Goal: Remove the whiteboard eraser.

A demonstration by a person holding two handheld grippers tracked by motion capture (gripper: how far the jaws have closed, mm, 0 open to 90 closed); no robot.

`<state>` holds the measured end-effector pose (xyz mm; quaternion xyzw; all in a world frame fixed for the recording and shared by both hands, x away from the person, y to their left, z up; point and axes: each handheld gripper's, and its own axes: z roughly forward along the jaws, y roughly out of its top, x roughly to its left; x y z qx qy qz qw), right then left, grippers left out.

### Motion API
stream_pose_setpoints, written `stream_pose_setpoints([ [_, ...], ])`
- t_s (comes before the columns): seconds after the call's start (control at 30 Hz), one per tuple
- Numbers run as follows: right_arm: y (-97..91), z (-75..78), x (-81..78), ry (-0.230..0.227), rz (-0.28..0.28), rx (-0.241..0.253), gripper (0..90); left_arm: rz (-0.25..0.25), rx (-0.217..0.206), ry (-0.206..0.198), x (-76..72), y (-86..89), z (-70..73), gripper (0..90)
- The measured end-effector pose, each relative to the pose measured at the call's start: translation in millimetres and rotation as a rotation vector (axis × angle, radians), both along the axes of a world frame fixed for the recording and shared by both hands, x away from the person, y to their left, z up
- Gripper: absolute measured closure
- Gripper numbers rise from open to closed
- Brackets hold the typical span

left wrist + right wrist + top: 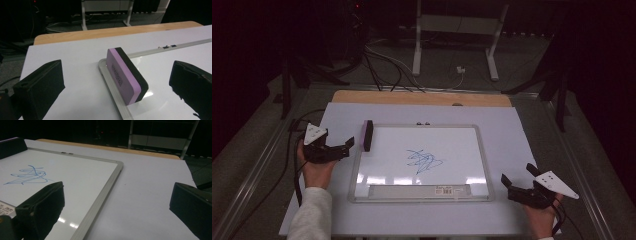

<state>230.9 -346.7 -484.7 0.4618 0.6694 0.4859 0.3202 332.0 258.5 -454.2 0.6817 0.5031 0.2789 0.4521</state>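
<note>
- Lying flat at the middle of the white tabletop: whiteboard, silver-framed, long sides parallel to the near edge.
- Standing on its long edge at the far left corner of the whiteboard: eraser, purple face toward the left edge of the tabletop, black felt face toward the board's middle.
- Resting partly on the left frame rail and partly on the writing surface, as seen in the left gripper view: eraser, printed mark visible on the purple face.
- Marked at the middle of the whiteboard: blue scribble; seen also at the left of the right gripper view.
- Fixed along the near edge of the whiteboard: pale tray strip with a small printed label.
- Held over the left edge of the tabletop, just beside the whiteboard's left rail: left gripper, jaws spread wide apart, nothing between them; aimed at the eraser, not touching it.
- Framing the eraser in the left gripper view: left gripper, one jaw at each side, clear gap to both.
- Held over the near right corner of the tabletop, apart from the whiteboard: right gripper, jaws spread wide, nothing gripped.
- Visible beyond the far edge: wooden strip.
</note>
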Motion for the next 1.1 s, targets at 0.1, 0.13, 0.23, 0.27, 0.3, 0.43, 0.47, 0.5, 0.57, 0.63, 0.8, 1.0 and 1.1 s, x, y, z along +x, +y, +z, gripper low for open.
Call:
stream_pose_setpoints([
  [0.1,0.1,-0.1,0.1,0.001,0.0,0.001,0.0,-0.001,-0.006,0.006,2.0,-1.0,-0.5,0.6],
  [0.13,0.2,-0.1,0.1,0.001,0.001,0.0,0.0,-0.001,-0.006,0.01,3.5,-1.8,-1.0,0.6],
  [0.23,0.5,-0.2,0.2,0.003,0.002,0.001,0.0,-0.006,-0.003,0.027,8.1,-4.6,-2.4,0.6],
  [0.27,0.5,-0.2,0.2,0.003,0.002,0.001,0.0,-0.006,-0.003,0.027,8.1,-4.6,-2.4,0.6],
  [0.3,0.7,-0.3,0.3,0.004,0.002,0.0,0.1,-0.01,0.002,0.031,9.6,-5.2,-2.9,0.6],
  [0.43,0.8,-0.4,0.4,0.004,0.004,-0.003,0.0,-0.011,-0.004,0.047,14.7,-7.1,-4.6,0.6],
  [0.47,0.9,-0.5,0.5,0.005,0.005,-0.003,0.0,-0.011,-0.004,0.055,17.0,-8.3,-5.7,0.6],
  [0.5,1.0,-0.5,0.5,0.005,0.004,-0.002,0.1,-0.011,-0.004,0.055,17.0,-8.3,-5.7,0.6],
  [0.57,1.1,-0.6,0.7,0.006,0.006,-0.002,0.1,-0.013,-0.002,0.061,19.6,-9.8,-7.1,0.6],
  [0.63,1.3,-0.8,0.9,0.007,0.007,-0.004,0.1,-0.014,-0.001,0.069,21.9,-11.1,-8.6,0.6],
  [0.8,1.5,-0.8,1.0,0.009,0.009,-0.003,0.1,-0.018,-0.005,0.096,28.6,-15.8,-14.6,1.4],
  [1.0,1.7,-1.0,1.2,0.01,0.01,-0.003,0.1,-0.021,-0.013,0.124,34.5,-19.0,-20.2,1.8],
  [1.1,2.1,-1.2,1.5,0.011,0.011,-0.005,0.0,-0.02,-0.024,0.134,36.8,-19.4,-21.8,3.8],
])
